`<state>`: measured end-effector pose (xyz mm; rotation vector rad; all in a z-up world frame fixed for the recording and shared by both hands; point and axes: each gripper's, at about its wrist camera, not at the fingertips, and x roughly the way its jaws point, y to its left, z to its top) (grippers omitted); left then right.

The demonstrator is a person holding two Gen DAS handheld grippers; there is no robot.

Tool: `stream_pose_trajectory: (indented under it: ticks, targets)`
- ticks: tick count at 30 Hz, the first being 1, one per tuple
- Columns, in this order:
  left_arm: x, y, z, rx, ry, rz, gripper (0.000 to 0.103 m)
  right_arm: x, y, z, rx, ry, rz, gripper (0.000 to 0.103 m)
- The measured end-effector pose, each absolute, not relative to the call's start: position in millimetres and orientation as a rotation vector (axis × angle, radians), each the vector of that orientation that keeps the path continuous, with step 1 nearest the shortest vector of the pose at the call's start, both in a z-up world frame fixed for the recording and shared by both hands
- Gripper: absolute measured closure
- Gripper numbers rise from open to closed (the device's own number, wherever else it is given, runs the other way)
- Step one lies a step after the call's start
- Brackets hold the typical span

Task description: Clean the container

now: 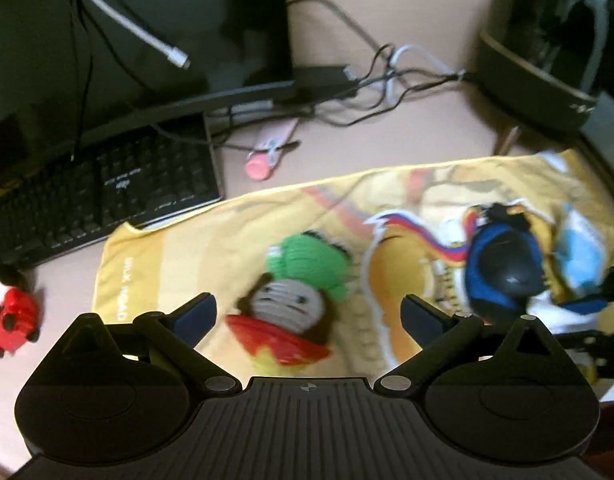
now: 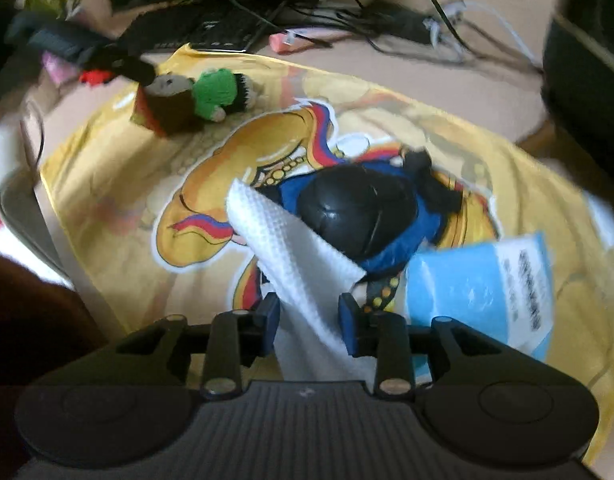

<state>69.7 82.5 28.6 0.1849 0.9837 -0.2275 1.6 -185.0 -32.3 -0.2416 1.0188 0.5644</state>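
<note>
A black round container (image 2: 347,208) rests in a blue wrap on a yellow printed cloth (image 2: 107,184). The same container (image 1: 507,264) lies right of centre in the left wrist view. A white paper towel (image 2: 291,252) drapes from the container's near side down between the pads of my right gripper (image 2: 309,318). Its jaws stand slightly apart, and the towel hangs loosely between them. My left gripper (image 1: 309,316) is wide open above a crocheted doll (image 1: 295,296) with a green hat. Neither of its fingers touches the doll.
A light-blue packet (image 2: 483,284) lies right of the container. Beyond the cloth are a black keyboard (image 1: 107,200), tangled cables (image 1: 387,80), a pink tube (image 1: 263,164) and a black appliance (image 1: 547,48). A red toy (image 1: 13,320) sits at the left.
</note>
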Motion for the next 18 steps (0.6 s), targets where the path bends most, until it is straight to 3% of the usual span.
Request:
stream_pose_trajectory:
  ticks: [2,3,9,15,16,17,18]
  targets:
    - [75,85,23,0.177,0.988,-0.251,0.002,7,-183,-36,-0.249,1.023,0.537,0.092]
    - [77,85,20,0.172,0.989,-0.264,0.002,11,-184,-37,-0.220,1.035,0.514,0.096]
    - [78,95,5,0.206,0.926,-0.321,0.002,26,-214,9,0.121,0.991,0.479,0.096]
    - [97,93,-24,0.239,0.898,-0.316,0.002,32,-206,53,0.075,0.877,0.463,0.096]
    - [98,90,-27,0.232,0.888,-0.321,0.007,34,-204,56,0.072,0.865,0.465,0.095]
    - [98,87,-30,0.226,0.878,-0.326,0.018,38,-201,58,0.083,0.860,0.470,0.095]
    - [99,87,-31,0.191,0.891,-0.344,0.040,44,-198,58,0.101,0.862,0.478,0.095]
